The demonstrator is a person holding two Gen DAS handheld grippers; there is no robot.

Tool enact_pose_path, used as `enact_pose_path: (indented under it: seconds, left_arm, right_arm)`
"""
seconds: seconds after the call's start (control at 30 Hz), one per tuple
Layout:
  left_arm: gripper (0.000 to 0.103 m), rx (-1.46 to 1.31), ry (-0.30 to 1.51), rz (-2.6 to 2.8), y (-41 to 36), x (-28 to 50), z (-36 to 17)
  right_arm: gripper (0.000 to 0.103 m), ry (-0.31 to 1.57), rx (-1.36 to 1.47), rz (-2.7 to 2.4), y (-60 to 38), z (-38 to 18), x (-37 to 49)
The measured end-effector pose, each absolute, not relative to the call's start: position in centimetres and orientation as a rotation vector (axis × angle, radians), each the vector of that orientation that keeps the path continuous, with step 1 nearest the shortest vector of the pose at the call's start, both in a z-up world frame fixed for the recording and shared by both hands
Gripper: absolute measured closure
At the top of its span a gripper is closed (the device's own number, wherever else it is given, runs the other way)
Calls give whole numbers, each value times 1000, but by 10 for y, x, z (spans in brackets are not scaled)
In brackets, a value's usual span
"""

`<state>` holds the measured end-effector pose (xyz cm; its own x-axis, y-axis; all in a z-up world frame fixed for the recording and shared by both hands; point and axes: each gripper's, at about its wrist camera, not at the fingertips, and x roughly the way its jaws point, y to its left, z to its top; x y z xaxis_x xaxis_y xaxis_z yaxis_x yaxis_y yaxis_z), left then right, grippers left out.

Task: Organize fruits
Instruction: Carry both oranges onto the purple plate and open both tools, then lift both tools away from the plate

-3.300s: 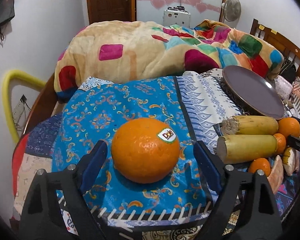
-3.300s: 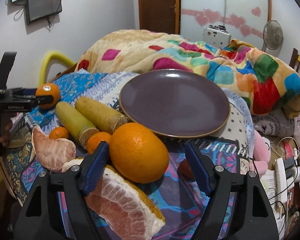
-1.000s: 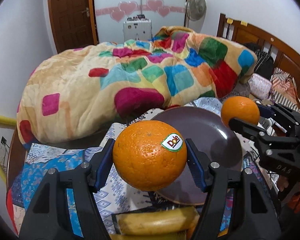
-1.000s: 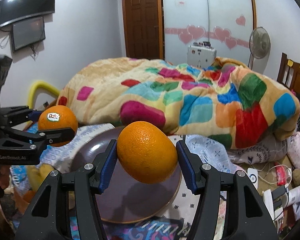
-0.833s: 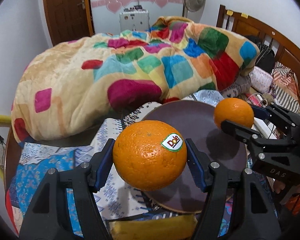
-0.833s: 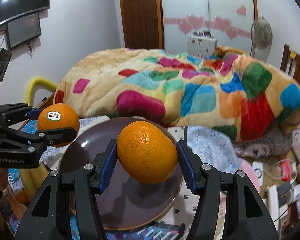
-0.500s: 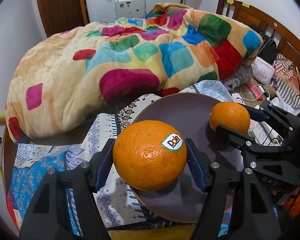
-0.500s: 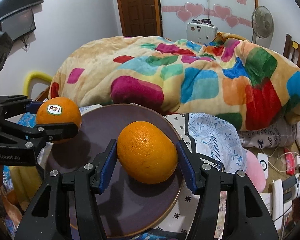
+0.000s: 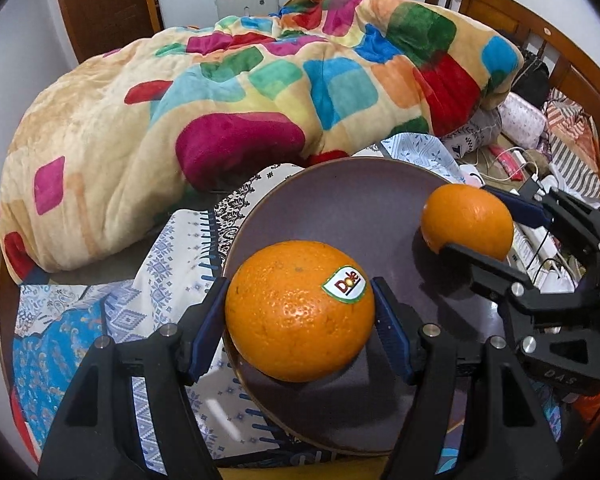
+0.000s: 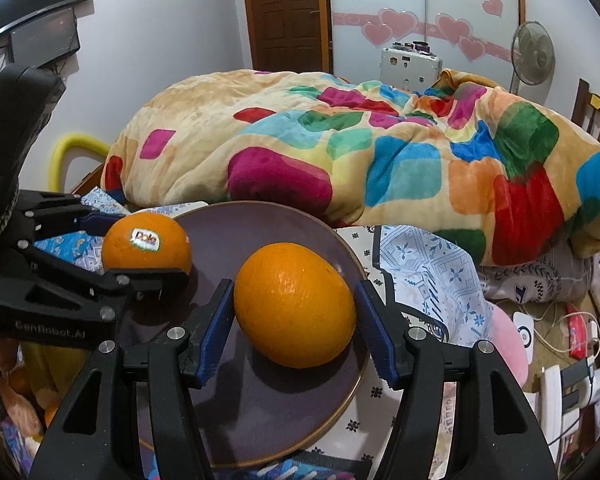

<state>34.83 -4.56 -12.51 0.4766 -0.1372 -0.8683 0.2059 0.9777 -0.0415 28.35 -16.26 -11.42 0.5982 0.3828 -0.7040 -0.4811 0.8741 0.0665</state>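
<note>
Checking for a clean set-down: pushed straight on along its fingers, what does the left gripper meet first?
Probably the round purple plate; the left gripper holds the stickered orange just above it, though contact is unclear.

2 oranges, both down on the dark purple plate (image 9: 340, 208).

Orange with the Dole sticker (image 9: 300, 310): round, pebbled skin, sticker facing up and right in the left wrist view. It sits near the plate's left edge, between blue pads.

Plain orange (image 10: 294, 304): slightly egg-shaped, smooth, no sticker. It lies on the right part of the plate, long axis tilted, also between blue pads, with slim gaps at both sides.

The 2 are apart, with bare plate between them. Plate is round, brown rim, lying on a patterned cloth (image 9: 168, 276).

More fruit shows dimly at the right wrist view's lower left, too dark to identify.
</note>
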Motion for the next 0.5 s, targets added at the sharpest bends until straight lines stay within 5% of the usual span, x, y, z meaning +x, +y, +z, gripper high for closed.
enact_pose_path:
  seconds: [0.13, 0.3, 0.5]
  left_arm:
    - [32, 38, 1039, -198, -40, 348, -122]
    - [11, 47, 943, -171, -37, 337, -106]
    - [11, 34, 900, -166, -29, 313, -86]
  right_arm:
    - [44, 784, -129, 509, -165, -111, 278]
    - [42, 753, -119, 527, -167, -100, 267]
    - [41, 705, -120, 518, -172, -82, 247]
